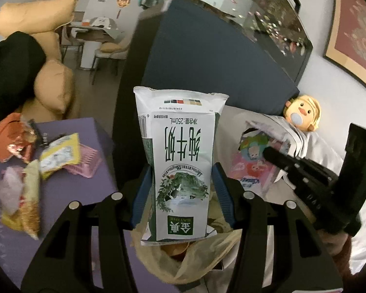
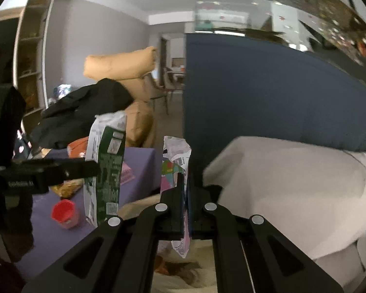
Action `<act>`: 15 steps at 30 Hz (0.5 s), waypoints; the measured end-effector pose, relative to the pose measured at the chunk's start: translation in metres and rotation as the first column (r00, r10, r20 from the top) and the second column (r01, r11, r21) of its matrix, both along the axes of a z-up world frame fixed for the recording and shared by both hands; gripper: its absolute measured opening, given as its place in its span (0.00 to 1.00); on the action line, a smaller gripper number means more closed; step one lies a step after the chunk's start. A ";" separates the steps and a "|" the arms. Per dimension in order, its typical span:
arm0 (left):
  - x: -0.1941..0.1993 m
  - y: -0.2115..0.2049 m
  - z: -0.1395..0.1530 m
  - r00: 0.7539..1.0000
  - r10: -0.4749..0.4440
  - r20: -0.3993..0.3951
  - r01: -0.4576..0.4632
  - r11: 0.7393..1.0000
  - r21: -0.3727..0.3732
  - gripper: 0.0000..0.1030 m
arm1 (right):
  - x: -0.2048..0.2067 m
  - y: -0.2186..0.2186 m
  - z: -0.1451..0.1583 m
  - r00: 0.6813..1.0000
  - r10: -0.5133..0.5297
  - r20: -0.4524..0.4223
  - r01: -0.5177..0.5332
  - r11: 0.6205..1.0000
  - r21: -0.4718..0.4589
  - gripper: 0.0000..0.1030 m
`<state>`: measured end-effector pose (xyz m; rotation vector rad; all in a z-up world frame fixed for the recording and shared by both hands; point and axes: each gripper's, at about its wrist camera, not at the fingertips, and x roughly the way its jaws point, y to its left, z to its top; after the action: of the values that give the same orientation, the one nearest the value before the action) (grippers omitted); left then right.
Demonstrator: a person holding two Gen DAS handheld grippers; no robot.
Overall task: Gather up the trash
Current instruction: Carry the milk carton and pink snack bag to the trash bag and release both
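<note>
A white and green milk carton (image 1: pixel 180 131) hangs upside down with my left gripper (image 1: pixel 181 168) shut on its sides, blue pads pressing it. Beneath it gapes a thin beige plastic bag (image 1: pixel 183 256) with trash inside. In the right wrist view the carton (image 2: pixel 108 166) and left gripper (image 2: pixel 92 167) show at the left. My right gripper (image 2: pixel 185 178) is shut on a flat colourful wrapper (image 2: pixel 177 153), above the bag (image 2: pixel 173 268). From the left wrist view, the right gripper (image 1: pixel 268 152) and its wrapper (image 1: pixel 251 163) sit to the right of the carton.
A purple table (image 1: pixel 68 190) on the left holds a yellow packet (image 1: pixel 58 156), a pink basket (image 1: pixel 87 163), an orange pack (image 1: pixel 9 136) and a red cup (image 2: pixel 63 211). White bedding (image 2: pixel 280 183), a duck plush (image 1: pixel 302 116) and a dark blue panel (image 1: pixel 207 61) lie ahead and right.
</note>
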<state>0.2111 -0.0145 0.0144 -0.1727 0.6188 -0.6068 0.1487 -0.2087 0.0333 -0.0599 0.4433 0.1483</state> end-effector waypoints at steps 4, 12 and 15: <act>0.006 -0.021 -0.020 1.000 -0.011 -0.001 0.011 1.000 0.003 0.47 | -0.005 -0.023 -0.003 0.998 -0.058 -0.008 0.058 0.998 0.040 0.04; 0.005 -0.065 -0.059 0.992 0.026 0.120 -0.035 0.997 0.075 0.47 | -0.004 -0.042 -0.019 0.994 -0.108 -0.022 0.110 0.992 0.065 0.04; 0.009 -0.076 -0.081 0.999 -0.001 0.032 -0.003 0.993 0.115 0.47 | -0.004 -0.042 -0.024 0.994 -0.109 -0.027 0.110 0.992 0.061 0.04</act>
<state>0.2203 -0.0909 -0.0664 -0.0550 0.6206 -0.5700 0.1444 -0.2511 0.0093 0.0278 0.4639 0.0546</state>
